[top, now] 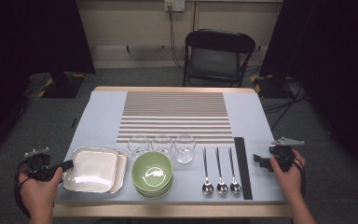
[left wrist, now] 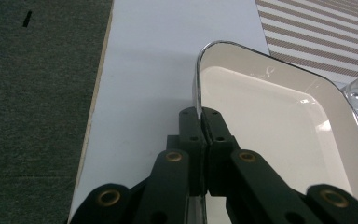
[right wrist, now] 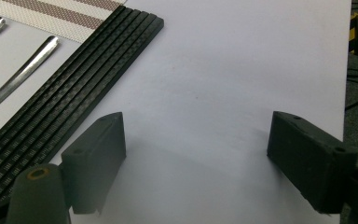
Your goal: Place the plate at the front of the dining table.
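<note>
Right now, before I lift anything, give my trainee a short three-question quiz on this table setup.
1. True or false: the left hand-held gripper is shut on the rim of the top square plate.
2. How many spoons lie between the green bowls and the black strip?
3. The right hand-held gripper is: A) shut on a spoon, B) open over bare table, C) shut on the black strip.

Key: 1 true; 2 three; 3 B.

Square plates [top: 93,169] lie left of bowls [top: 152,171], spoons [top: 221,175] right.
</note>
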The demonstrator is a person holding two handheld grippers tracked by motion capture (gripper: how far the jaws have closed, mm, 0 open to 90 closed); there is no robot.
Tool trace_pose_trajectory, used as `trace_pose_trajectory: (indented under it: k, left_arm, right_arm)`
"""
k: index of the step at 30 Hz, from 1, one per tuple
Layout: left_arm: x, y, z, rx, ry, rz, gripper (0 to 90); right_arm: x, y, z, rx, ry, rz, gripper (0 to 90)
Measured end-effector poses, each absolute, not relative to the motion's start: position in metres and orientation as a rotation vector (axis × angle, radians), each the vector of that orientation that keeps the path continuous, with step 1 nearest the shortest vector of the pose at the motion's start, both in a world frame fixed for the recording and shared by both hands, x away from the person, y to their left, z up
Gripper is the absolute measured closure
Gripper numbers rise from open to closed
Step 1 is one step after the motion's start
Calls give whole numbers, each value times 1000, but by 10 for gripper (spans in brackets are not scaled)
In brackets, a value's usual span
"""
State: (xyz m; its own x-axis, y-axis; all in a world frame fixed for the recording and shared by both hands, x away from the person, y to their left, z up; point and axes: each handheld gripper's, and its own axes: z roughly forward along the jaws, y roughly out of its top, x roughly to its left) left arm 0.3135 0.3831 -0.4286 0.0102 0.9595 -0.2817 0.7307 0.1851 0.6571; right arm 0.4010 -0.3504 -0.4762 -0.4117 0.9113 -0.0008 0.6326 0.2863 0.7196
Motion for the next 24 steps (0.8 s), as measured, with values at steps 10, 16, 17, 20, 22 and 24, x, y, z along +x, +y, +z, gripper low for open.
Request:
trace_pose_trajectory:
  k: [10, 16, 17, 20, 22, 24]
  left_arm:
    - [314, 386, -409, 1575, 1767, 413, 889]
    - [318, 383, -396, 1568, 1769, 417, 889]
    - [319, 382, -394, 1566, 1768, 414, 890]
    - [323, 379, -386, 1558, 1764, 401, 890]
    - [325, 377, -383, 1558, 1769, 408, 890]
    - [327, 375, -377, 1559, 1770, 415, 890]
  right_arm:
    - [401, -350, -476, 1386, 2148, 912, 183]
    - [401, -350, -476, 1388, 2147, 912, 183]
    - [401, -350, -476, 1388, 2147, 912, 183]
    - [401, -350, -476, 1388, 2147, 911, 183]
    - [401, -350, -476, 1388, 2147, 912, 183]
    - [401, -350, -476, 1389, 2147, 912, 183]
